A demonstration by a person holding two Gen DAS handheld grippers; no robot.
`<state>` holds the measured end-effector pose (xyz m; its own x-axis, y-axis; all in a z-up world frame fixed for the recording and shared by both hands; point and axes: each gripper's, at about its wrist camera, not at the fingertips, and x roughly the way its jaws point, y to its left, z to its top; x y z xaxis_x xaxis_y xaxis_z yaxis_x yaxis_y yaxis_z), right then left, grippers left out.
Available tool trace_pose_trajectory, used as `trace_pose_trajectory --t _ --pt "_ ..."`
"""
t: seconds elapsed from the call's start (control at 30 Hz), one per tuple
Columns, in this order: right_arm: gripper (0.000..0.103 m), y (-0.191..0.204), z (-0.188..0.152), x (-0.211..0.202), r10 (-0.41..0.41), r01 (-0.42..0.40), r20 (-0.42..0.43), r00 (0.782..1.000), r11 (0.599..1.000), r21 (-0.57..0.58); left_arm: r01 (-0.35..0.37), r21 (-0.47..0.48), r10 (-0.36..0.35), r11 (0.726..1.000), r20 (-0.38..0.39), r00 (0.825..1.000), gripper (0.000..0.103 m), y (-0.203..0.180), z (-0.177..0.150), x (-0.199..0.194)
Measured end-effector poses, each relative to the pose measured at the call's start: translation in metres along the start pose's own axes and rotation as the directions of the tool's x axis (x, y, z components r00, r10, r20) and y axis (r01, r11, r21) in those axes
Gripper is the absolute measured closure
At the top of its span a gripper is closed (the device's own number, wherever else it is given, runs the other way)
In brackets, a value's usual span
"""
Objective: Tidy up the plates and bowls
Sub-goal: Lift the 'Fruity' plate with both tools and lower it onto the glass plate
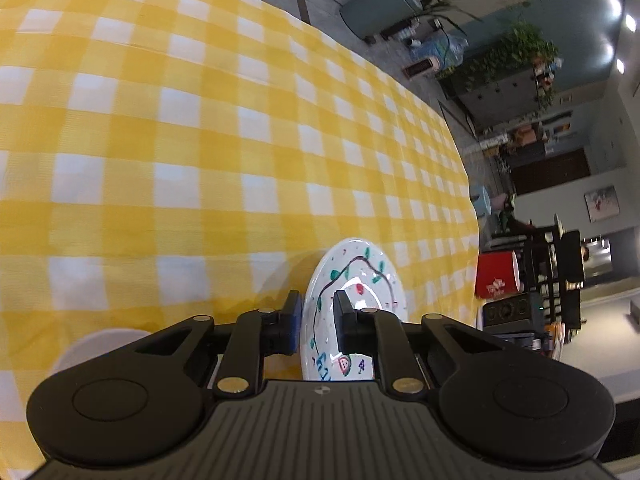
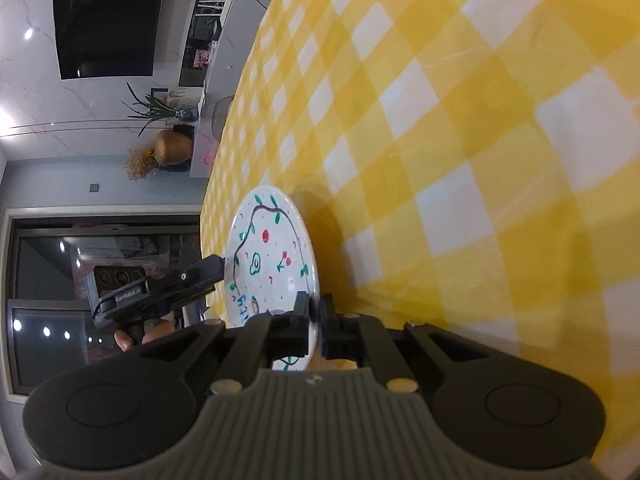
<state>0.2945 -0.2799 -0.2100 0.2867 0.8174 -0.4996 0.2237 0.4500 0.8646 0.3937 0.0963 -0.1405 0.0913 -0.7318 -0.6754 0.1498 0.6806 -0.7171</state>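
A table under a yellow-and-white checked cloth fills most of both wrist views, w/ faint creases across the fabric. At the near edge in the left view, a white rounded dish lies on the cloth, partly hidden; bowl or plate can't be told. A soft dark shadow falls on the checks in the right view. Cloth runs to the table's far rim.

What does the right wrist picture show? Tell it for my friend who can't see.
The right tool pinches the rim of a white plate with painted leaves and cherries, above a yellow checked tablecloth. The left tool grips the plate's far edge.
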Motion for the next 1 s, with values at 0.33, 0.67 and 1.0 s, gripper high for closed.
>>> trace_pose_trajectory --t 0.33,0.67,1.0 --pt "0.102 0.013 -0.043 -0.038 -0.038 0.038 -0.002 0.999 0.998 0.043 -0.011 0.022 0.013 1.0 -0.071 0.997 0.085 -0.035 -0.014 0.02" --pt "0.102 0.0 -0.102 -0.063 -0.038 0.038 -0.003 0.999 0.993 0.111 -0.012 0.12 0.031 0.993 -0.159 0.987 0.085 -0.072 -0.034 0.047" --pt "0.101 -0.025 -0.129 -0.063 -0.032 0.044 -0.059 0.998 0.979 0.2 -0.043 0.23 0.097 0.972 -0.225 0.969 0.085 -0.096 -0.056 0.074"
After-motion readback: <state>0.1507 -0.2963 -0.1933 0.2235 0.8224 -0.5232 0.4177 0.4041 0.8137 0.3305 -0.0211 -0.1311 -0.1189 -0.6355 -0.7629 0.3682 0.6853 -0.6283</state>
